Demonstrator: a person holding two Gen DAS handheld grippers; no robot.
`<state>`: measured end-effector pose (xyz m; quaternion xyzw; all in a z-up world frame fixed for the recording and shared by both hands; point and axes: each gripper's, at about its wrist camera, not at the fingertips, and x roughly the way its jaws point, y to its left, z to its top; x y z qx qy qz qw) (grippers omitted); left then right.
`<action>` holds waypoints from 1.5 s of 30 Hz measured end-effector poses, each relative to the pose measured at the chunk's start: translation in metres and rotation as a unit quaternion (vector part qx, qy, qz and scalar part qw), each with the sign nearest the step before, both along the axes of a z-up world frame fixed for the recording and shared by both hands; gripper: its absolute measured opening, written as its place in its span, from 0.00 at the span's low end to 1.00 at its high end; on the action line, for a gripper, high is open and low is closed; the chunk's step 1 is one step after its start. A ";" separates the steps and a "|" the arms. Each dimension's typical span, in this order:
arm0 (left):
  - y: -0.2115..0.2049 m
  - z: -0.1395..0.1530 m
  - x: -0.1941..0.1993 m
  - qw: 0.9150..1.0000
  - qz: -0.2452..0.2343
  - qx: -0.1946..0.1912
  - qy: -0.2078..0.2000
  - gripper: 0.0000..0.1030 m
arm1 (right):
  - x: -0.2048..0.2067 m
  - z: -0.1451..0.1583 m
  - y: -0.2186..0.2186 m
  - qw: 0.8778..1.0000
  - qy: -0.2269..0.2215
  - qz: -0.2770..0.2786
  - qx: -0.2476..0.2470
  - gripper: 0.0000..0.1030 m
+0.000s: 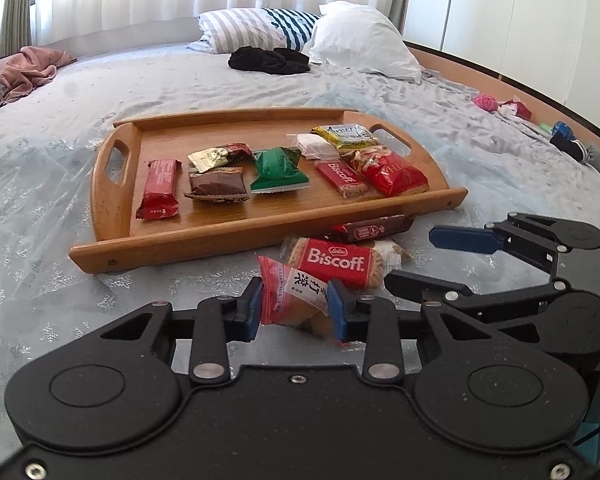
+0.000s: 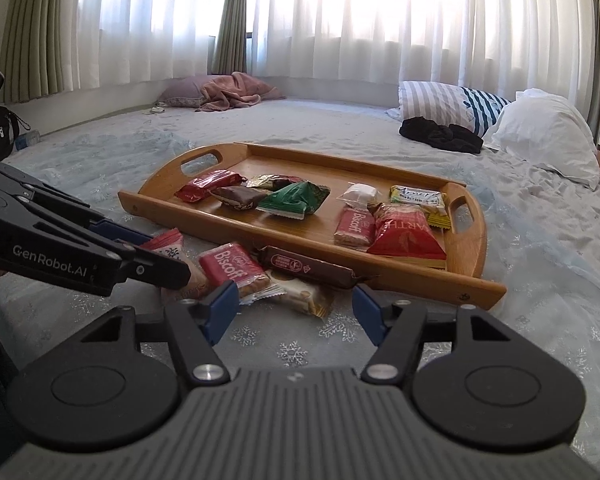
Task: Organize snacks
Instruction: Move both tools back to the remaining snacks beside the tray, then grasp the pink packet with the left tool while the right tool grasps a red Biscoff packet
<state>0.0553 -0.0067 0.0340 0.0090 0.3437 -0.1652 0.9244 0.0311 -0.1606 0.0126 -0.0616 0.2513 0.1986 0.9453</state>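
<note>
Left wrist view low over the bed [image 1: 180, 80], facing the window, right wrist view likewise from the right, both sharing the nearby tray [image 1: 112, 196] [image 2: 420, 280]

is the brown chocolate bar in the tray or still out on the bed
Out. The brown chocolate bar lies on the bedspread just outside the wooden tray's near rim, beside a Biscoff packet.
</note>
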 end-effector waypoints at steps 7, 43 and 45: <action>0.015 0.002 0.006 1.000 0.025 0.010 -0.003 0.31 | 0.002 -0.002 0.020 1.000 -0.005 0.017 -0.015 0.55; 0.020 -0.012 0.009 1.000 0.006 0.022 -0.001 0.73 | -0.010 -0.003 0.045 0.998 -0.030 0.026 -0.042 0.36; 0.019 -0.011 0.009 1.000 0.005 0.022 -0.006 0.74 | -0.013 0.000 0.040 0.999 -0.033 0.018 -0.039 0.36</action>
